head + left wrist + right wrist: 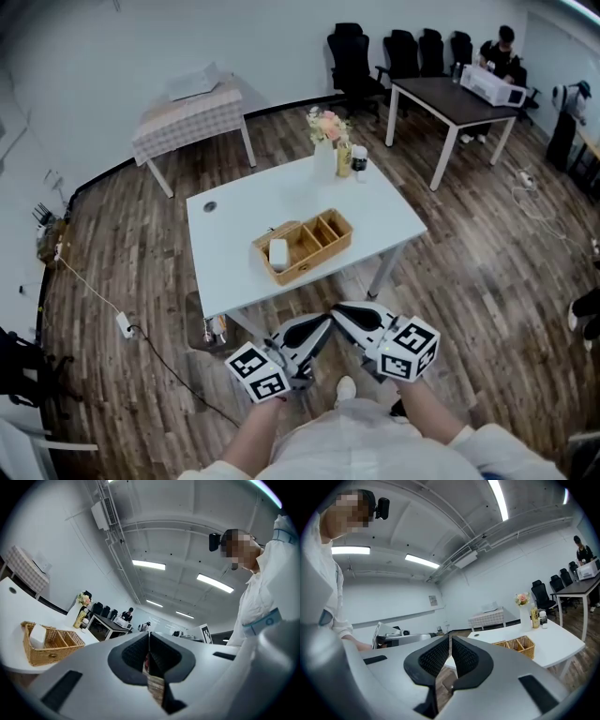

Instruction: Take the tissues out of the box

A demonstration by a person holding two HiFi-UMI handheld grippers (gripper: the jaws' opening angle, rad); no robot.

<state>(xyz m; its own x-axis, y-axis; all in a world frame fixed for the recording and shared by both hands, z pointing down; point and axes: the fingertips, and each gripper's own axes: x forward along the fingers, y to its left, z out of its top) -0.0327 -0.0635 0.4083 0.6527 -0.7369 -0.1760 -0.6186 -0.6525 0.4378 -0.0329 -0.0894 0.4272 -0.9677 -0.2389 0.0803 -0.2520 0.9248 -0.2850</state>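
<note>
A wicker basket [305, 246] with several compartments sits on the white table [234, 234]. A white tissue pack [278, 253] lies in its left compartment. My left gripper [319, 328] and right gripper [345, 314] are held close to my body, in front of the table's near edge, with their tips side by side. Both are shut with nothing between the jaws. In the left gripper view, the left gripper [149, 634] points past the basket [51, 644] and the tissue pack [37, 636]. The right gripper [450, 637] has the basket [518, 645] to its right.
A vase of flowers [325, 141], a yellow bottle [344, 157] and a small jar [359, 161] stand at the table's far edge. A table with a checked cloth [192, 114] is at the back left. A dark table [455, 101] with chairs and a person is at the back right. A cable and plug [125, 325] lie on the floor.
</note>
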